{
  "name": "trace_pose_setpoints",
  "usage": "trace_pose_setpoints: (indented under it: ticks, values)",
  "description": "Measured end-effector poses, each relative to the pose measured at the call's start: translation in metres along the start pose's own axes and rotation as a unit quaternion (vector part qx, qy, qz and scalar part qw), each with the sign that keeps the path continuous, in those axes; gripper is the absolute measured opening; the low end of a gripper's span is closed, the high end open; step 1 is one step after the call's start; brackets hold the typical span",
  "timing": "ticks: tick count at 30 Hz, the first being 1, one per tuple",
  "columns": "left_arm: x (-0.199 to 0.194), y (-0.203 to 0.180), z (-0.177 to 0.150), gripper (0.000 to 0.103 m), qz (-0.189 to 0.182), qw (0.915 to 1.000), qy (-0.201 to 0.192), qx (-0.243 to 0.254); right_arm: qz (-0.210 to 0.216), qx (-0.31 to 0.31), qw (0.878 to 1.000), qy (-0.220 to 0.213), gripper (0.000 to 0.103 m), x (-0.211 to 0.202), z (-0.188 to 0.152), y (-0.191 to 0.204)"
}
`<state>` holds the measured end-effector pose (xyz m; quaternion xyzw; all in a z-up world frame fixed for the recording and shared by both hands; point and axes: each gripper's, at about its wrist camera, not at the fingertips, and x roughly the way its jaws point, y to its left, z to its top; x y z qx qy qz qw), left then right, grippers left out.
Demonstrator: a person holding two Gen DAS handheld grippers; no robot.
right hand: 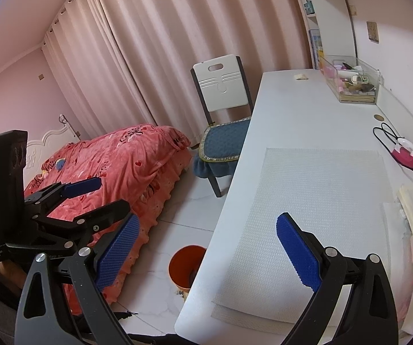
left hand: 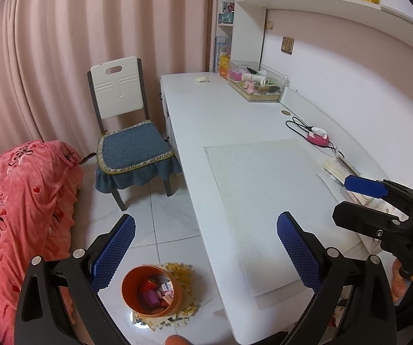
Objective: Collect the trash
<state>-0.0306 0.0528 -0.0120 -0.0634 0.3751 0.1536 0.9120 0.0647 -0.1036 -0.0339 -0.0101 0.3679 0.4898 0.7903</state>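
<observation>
A red bed (right hand: 114, 155) lies at far left. Beside it the left claw (left hand: 206, 247) hangs released with nothing between its pads, above an orange bin (left hand: 148, 290) on a puzzle mat (left hand: 182, 273) on the floor; the bin holds wrappers and boxes. A blue-cushioned chair (left hand: 133, 146) stands behind. The white bench (left hand: 235, 115) carries a pale mat (right hand: 321, 201). A crumpled scrap (right hand: 300, 77) lies at the bench's far end, near a clear box (right hand: 353, 83). The right claw (right hand: 207, 250) is also released, over the bench edge.

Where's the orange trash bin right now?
The orange trash bin stands on the floor, on a puzzle-foam mat beside the white desk; the left claw sees it low, centre-left.
</observation>
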Motion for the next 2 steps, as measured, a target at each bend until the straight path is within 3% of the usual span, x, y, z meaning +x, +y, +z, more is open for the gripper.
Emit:
trace_pose_setpoints:
  ticks: [2]
  values:
    - [-0.0003, -0.0022, -0.0003, 0.097, 0.002, 1.0, 0.001, 0.003, 0.0, 0.001, 1.0, 0.0, 0.094, -0.0007, -0.0005, 0.0002]
